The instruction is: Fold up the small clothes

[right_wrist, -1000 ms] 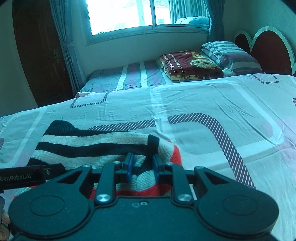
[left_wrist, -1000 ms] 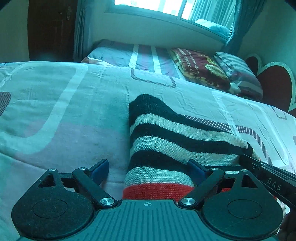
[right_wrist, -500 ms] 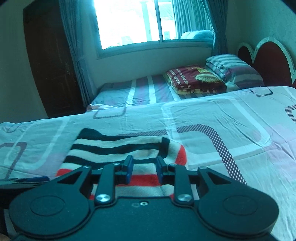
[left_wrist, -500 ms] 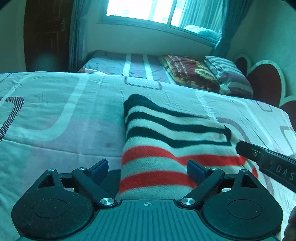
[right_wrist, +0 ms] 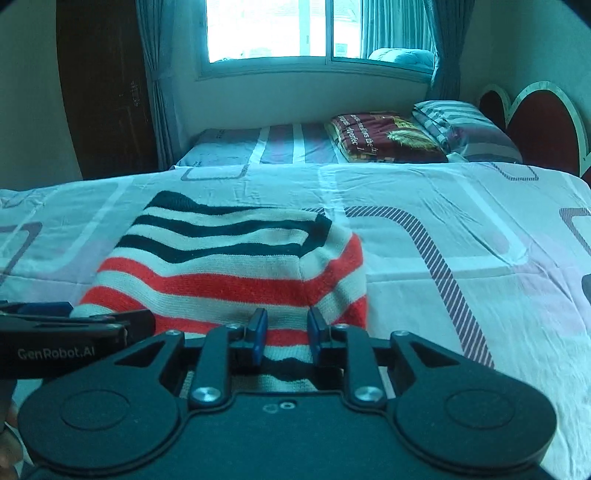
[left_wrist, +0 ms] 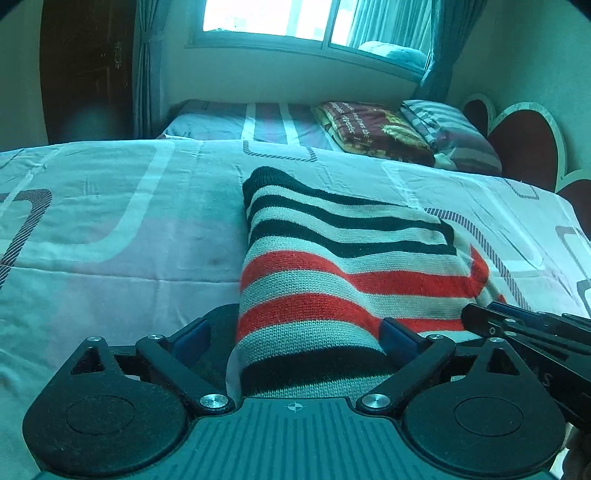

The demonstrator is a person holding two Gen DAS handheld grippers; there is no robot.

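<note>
Sweater point(left_wrist: 343, 280) now farther between claws

Window point(right_wrist: 317, 31) as landmark. Curtains point(right_wrist: 445, 44) at both sides of it. Dark wooden door point(right_wrist: 107, 92) to its left. Below: a second bed point(right_wrist: 277, 146) with folded blanket point(right_wrist: 384, 138), pillow point(right_wrist: 465, 127). Right: heart-shaped headboard point(right_wrist: 543, 129).

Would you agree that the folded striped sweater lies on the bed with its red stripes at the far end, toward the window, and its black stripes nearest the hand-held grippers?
Not quite: the stripes are reversed. The sweater does lie folded on the bed, but the black stripes are at the far end, toward the window, and the red stripes come nearer. Both wrist views show this.
</note>
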